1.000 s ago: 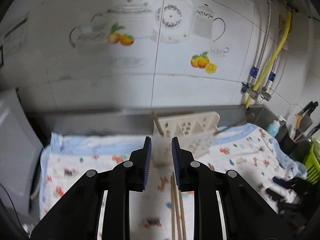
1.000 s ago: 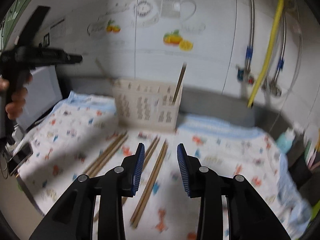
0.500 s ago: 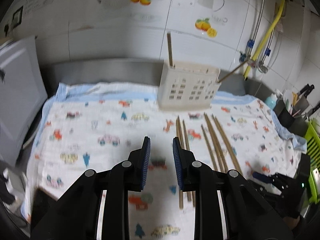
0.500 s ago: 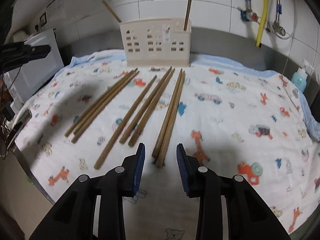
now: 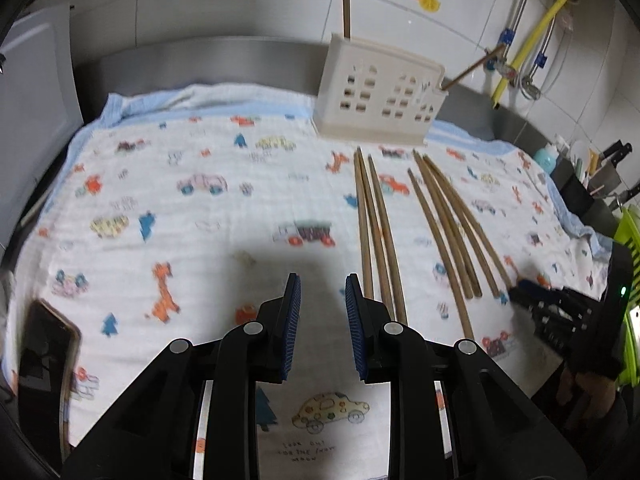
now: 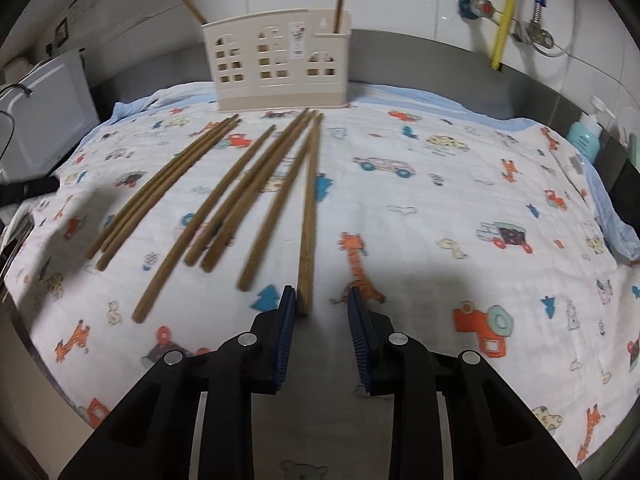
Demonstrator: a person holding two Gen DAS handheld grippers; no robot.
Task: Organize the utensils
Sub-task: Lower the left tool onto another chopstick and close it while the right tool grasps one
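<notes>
Several wooden chopsticks (image 6: 224,192) lie on a patterned cloth (image 6: 440,200) in front of a cream utensil holder (image 6: 280,68) that has two chopsticks standing in it. My right gripper (image 6: 320,300) is open and empty, low over the cloth, with the near end of the rightmost chopstick (image 6: 309,216) just ahead of its left finger. In the left wrist view the chopsticks (image 5: 380,232) lie right of my left gripper (image 5: 320,292), which is open and empty above the cloth. The holder (image 5: 376,96) stands at the back. The right gripper (image 5: 560,308) shows at the right edge.
A white appliance (image 6: 44,116) stands at the left. A phone (image 5: 44,356) lies at the cloth's front left corner. A blue bottle (image 6: 586,140), knives (image 5: 612,168) and a green rack (image 5: 628,240) are at the right. Pipes and a yellow hose (image 6: 502,12) run down the tiled wall.
Both grippers have tilted down and dropped toward the cloth. The right gripper has closed in on the near end of the rightmost chopstick. Both stay open.
</notes>
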